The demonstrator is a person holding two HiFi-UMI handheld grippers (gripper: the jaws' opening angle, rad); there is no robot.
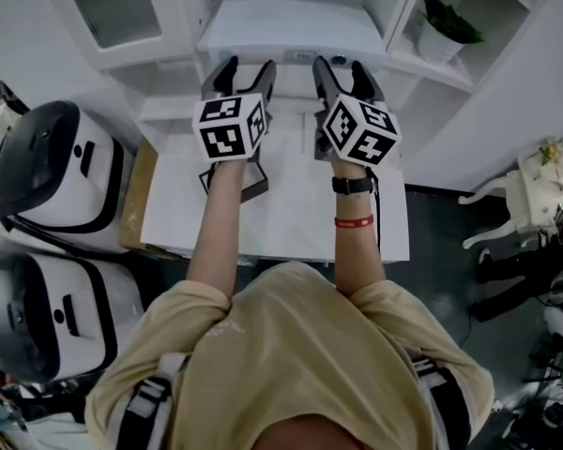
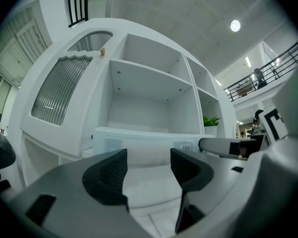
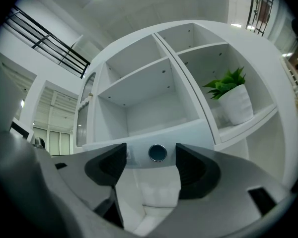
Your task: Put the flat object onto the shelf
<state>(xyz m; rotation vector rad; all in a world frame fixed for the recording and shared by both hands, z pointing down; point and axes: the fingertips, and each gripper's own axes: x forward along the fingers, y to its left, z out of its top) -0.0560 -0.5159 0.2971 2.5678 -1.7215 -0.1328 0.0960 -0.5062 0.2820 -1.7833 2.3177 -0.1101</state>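
A flat white box with a round dark window on its front lies on the lower board of the white shelf unit. My left gripper and right gripper are held side by side, level, just in front of it. In the left gripper view the jaws of the left gripper stand apart, with the box beyond the tips. In the right gripper view the right gripper is also open, and the box shows past it. Neither gripper's pads press on anything.
A potted plant stands in the shelf's right compartment. Under my arms is a white table with a small dark stand on it. Two white and black machines stand on the left. A ribbed-glass cabinet door is left of the shelf.
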